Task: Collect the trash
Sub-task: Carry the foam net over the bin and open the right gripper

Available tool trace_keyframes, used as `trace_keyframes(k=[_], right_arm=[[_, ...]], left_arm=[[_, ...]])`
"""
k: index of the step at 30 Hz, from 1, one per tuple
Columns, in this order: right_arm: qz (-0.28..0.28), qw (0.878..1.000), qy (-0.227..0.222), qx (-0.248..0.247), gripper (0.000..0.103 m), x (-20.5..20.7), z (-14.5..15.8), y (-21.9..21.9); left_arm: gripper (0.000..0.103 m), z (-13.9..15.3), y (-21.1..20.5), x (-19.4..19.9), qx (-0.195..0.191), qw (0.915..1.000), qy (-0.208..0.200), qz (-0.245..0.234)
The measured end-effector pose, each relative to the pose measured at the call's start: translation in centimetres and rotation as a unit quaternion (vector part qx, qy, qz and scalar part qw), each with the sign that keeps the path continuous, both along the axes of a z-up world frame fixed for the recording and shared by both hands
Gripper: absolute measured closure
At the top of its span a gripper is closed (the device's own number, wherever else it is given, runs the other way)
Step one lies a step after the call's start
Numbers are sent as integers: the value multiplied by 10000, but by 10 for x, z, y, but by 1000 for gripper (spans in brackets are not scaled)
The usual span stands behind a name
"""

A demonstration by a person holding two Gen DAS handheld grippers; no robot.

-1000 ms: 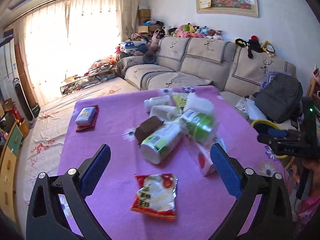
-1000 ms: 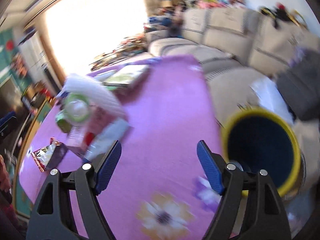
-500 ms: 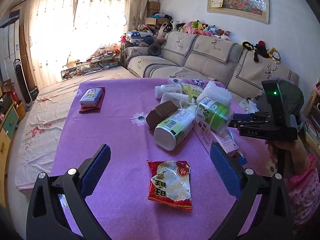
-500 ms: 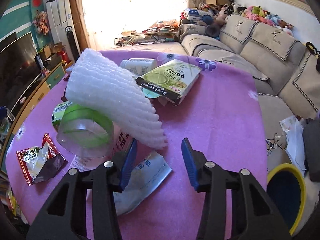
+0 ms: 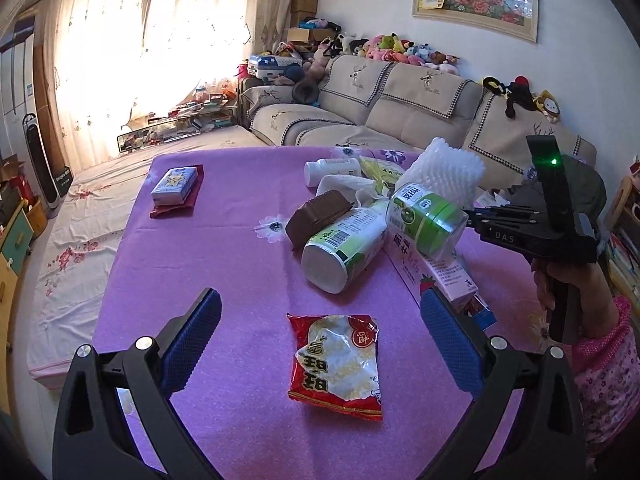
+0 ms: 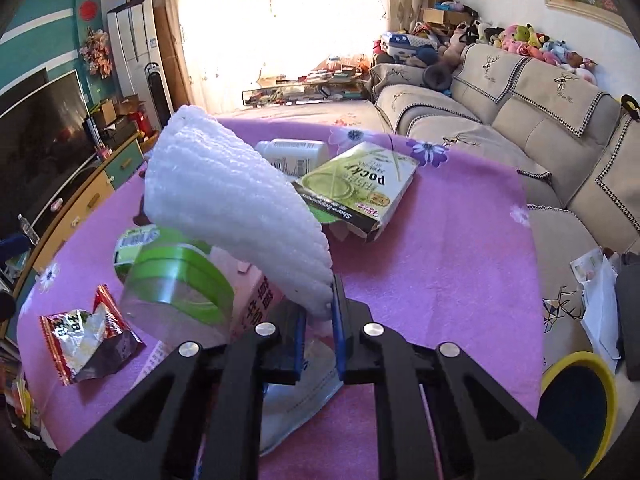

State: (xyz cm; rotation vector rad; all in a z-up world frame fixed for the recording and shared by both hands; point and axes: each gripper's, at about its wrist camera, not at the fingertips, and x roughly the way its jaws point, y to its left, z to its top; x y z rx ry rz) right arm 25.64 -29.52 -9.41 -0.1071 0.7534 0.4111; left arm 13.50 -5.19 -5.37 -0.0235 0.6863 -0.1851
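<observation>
A heap of trash lies on the purple tablecloth (image 5: 208, 248). My right gripper (image 6: 318, 322) is shut on the near end of a white foam net sleeve (image 6: 236, 208), which also shows in the left wrist view (image 5: 450, 172). Under the sleeve lie a clear cup with a green band (image 6: 176, 280), a pink carton (image 6: 256, 304) and a green Pocky box (image 6: 360, 188). My left gripper (image 5: 320, 340) is open and empty, above a red snack packet (image 5: 338, 364). A green-labelled white bottle (image 5: 344, 248) and a brown plastic tray (image 5: 318, 214) lie beyond it.
A yellow-rimmed bin (image 6: 576, 404) stands on the floor right of the table. A small box on a red cloth (image 5: 176, 186) sits at the table's far left. A beige sofa (image 5: 360, 120) runs behind the table. A television and cabinets (image 6: 44, 148) stand at the left.
My right gripper swung from the bin back to the heap and shut on the foam net sleeve. My left gripper stayed open and drew back a little over the snack packet.
</observation>
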Motion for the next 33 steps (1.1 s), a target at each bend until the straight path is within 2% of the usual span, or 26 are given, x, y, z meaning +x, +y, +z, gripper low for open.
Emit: trace_keyframes(k=[4,9,13,15,20,24,29,33], right_arm=[[-34,9990,-88,432,92,-13,22,-14],[-335,9962,-256,763,92,-38,50,-45],[-890,9925,-279,785,92,-63,57,-91],[-1346,9883,-231,679,92,-74,54,-123],[-2371,9708,86,364,91,-96,28,-193],[-2972,9532,548,80,90,-96,-9,-237],[-3318,9371,1083,-6,90,-84,-56,-269],[-3421,9296,1369,-82,89,-74,-84,-280]], left_arm=[[5,-1,-5,-1,27,10000,-14,-71],[5,2,-11,-6,62,9999,-88,-133],[5,2,-14,-8,74,9998,-93,-172],[5,2,-16,-9,77,9997,-105,-192],[5,2,-23,-9,111,9996,-95,-245],[5,0,-29,-9,169,9995,-40,-268],[5,-1,-40,-9,250,9991,9,-334],[5,1,-48,-10,345,9987,-10,-378]])
